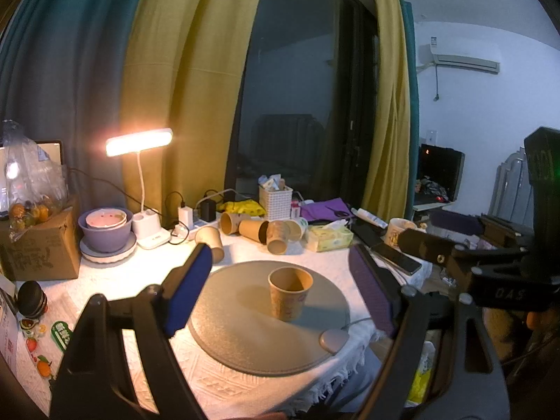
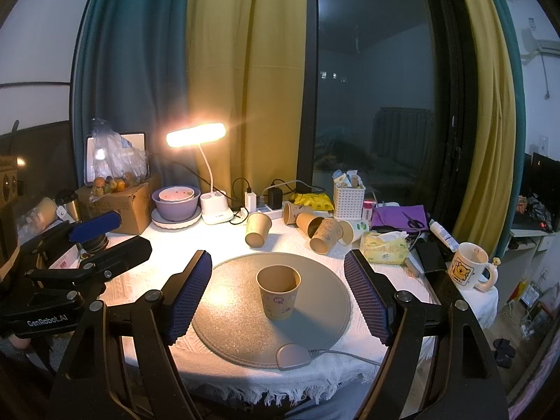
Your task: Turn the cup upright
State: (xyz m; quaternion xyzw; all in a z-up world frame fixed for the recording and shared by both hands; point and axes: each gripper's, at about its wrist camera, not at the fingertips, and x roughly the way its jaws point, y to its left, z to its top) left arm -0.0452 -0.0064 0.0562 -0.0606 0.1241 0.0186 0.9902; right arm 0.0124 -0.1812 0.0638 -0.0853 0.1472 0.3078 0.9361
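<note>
A: Blue padded fingers are spreading wide in the foreground. The left hand-held gripper is hanging released, and the right hand-held gripper is gaping too, both gripping nothing.

B: And the cup?

A: It is standing upright, mouth up, on the round grey mat, apart from every finger.

B: Beyond that?

A: The mat is lying on the white-clothed counter. Farther back, several paper cups are lying tipped over beside a tissue pack, and a lamp is glowing before the curtains.
</note>
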